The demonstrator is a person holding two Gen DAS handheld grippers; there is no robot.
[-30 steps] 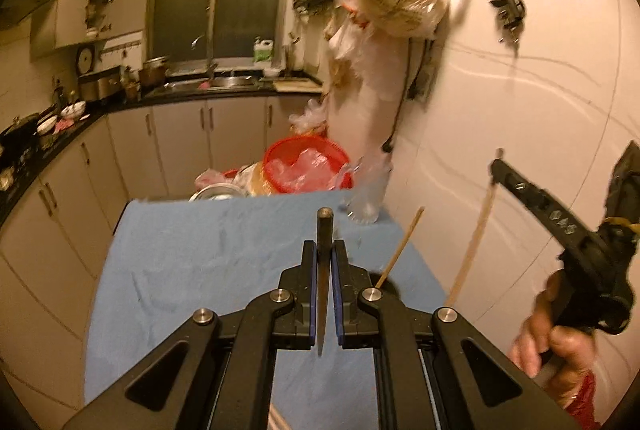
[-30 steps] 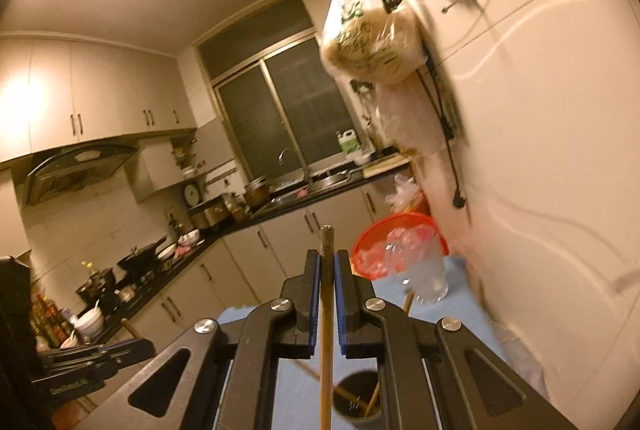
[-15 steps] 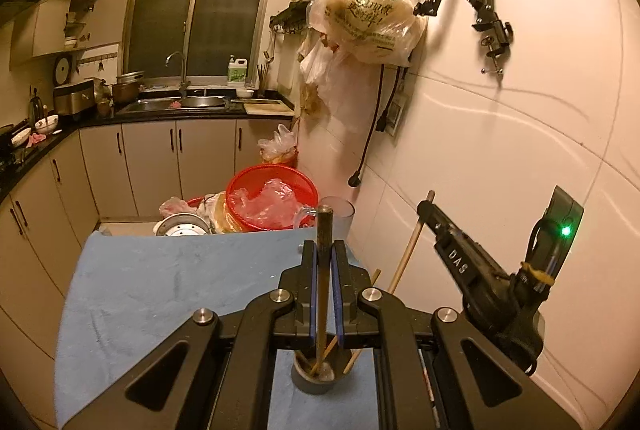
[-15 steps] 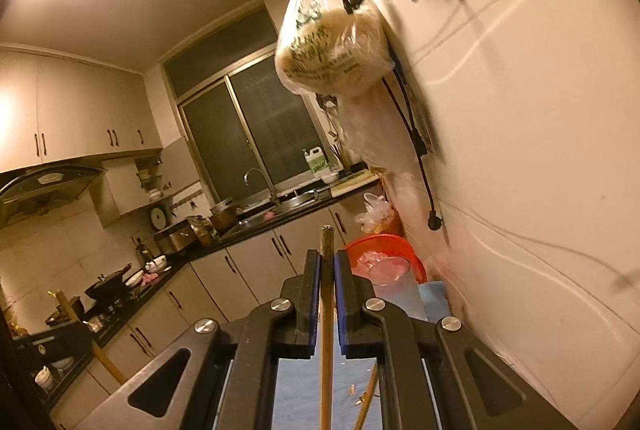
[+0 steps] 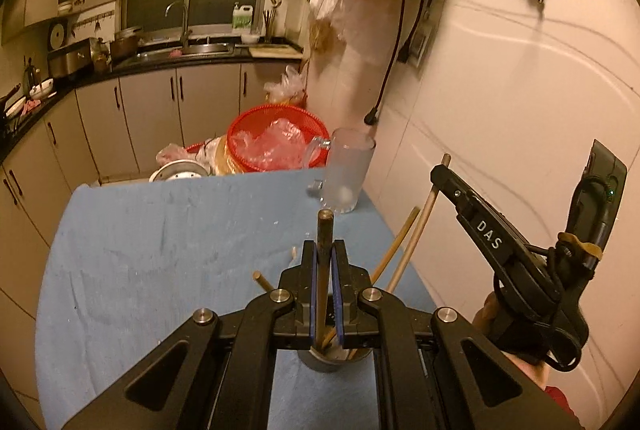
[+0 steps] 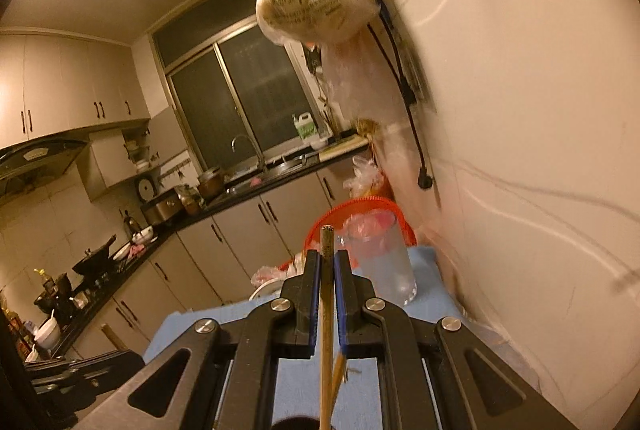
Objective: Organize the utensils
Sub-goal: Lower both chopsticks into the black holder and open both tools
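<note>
Kitchen table | our left gripper (image 5: 325, 272) clamps a dark chopstick (image 5: 325, 230) above the metal cup (image 5: 328, 360) of chopsticks on blue cloth (image 5: 160, 250) | our right gripper (image 5: 440, 175) holds a pale stick (image 5: 420, 230) | glass mug (image 5: 348, 169) beyond

Your left gripper (image 5: 325, 258) has come lower and nearer to the metal holder (image 5: 332, 360), which now shows under the jaws at 6 o'clock. Your right gripper (image 5: 440, 175) has also come down; it now sits at 3 o'clock in the left view. Its chopstick (image 6: 327, 294) now points toward the holder.
</note>
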